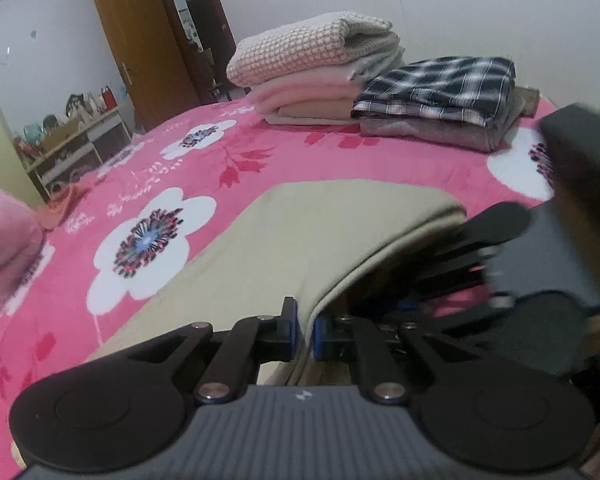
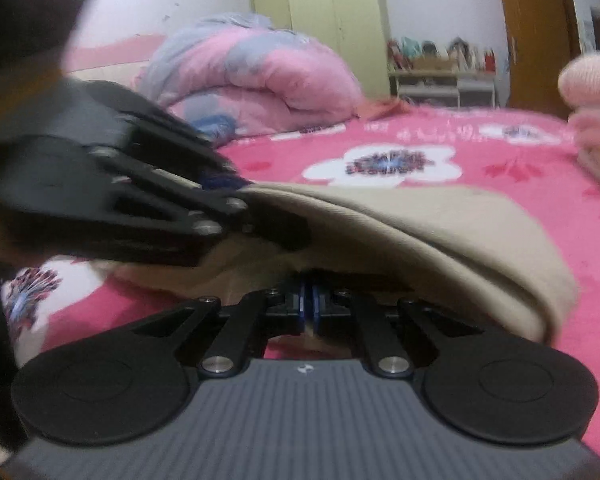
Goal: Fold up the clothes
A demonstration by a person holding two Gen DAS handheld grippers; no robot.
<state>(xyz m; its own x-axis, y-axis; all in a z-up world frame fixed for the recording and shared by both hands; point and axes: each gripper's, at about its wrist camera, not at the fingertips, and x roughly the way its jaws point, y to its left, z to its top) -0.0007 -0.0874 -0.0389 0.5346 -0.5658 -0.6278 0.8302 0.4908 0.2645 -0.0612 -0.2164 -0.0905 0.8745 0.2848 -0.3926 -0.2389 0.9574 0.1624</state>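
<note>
A: Left wrist view: what shows there?

B: The left tongs are clenched on the near edge of a beige garment, blue pads pinching the cloth. The garment lies partly folded on a bed with a pink floral bedspread, its near edge lifted off the bed. To the right, blurred, the right tongs sit at the same raised edge. Beyond, a stack of pink and cream folded clothes rests beside a plaid-topped folded stack, probably finished work, set at the far side to keep the folding area free.

A: And the right wrist view?

B: The right tongs are pinched tight, with a sliver of beige cloth between the pads, under the garment's lifted fold. The left tongs reach in from the left, gripping the same edge. Holding the edge at two points likely keeps it straight while it is carried over for the next fold. A rolled pink quilt sits behind.
</note>
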